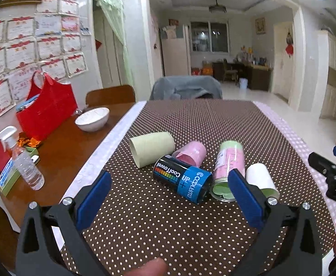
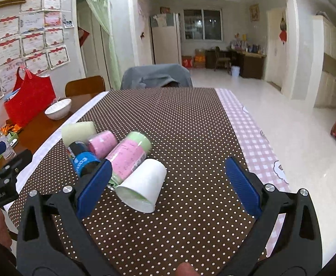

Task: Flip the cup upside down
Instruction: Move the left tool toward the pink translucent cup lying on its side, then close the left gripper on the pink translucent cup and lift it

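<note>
White paper cup [image 2: 142, 187] lies on its side on the tabletop [image 2: 190, 119], nearest of the clustered cups, mouth toward camera; left gripper [image 1: 171, 197] and right gripper [image 2: 168, 184] jaws wide open, empty; cup judged light, crushable: grip mid-wall gently.

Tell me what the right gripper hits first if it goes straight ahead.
Likely the white paper cup, lying on its side just left of centre before the open right gripper; depth is uncertain.
</note>
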The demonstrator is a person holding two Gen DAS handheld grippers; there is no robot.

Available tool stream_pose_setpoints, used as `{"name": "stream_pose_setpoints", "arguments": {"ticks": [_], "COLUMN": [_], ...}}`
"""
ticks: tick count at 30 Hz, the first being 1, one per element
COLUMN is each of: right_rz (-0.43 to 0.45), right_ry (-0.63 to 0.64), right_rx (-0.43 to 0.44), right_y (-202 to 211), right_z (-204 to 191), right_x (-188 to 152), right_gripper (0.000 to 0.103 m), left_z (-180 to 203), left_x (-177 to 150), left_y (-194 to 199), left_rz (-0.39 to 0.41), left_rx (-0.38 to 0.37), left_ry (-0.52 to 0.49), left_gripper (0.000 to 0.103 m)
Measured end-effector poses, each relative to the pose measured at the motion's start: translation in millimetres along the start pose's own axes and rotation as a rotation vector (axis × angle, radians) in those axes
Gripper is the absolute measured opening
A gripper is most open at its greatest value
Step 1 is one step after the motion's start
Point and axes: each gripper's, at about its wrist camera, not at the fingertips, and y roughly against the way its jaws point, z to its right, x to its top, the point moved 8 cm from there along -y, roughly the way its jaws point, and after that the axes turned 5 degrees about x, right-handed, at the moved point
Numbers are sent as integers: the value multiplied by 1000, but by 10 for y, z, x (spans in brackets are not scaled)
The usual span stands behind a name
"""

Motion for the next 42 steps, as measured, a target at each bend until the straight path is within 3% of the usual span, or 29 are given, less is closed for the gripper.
{"name": "stream_pose_setpoints", "arguments": {"ticks": [10, 17, 28, 42], "right_rz": [-100, -160, -216, -237], "right_ry": [-32, -38, -57, -92], "right_rx": [0, 4, -1, -7], "right_y": [-500, -858, -1231, -1418], "right_z": [48, 14, 101, 235], "right_x": [133, 251, 301, 307], "right_gripper": [97, 97, 97, 97], "left_z": [182, 335, 567, 812], "left_x": [219, 327, 236, 81], "left_y": [-717, -1154, -1914, -2394], "left_rz": [-160, -227, -439, -584], "left_rx": [-81, -118, -222, -297], "left_ry": [-98, -166, -235, -346], "left_gripper": [99, 99, 99, 99]}}
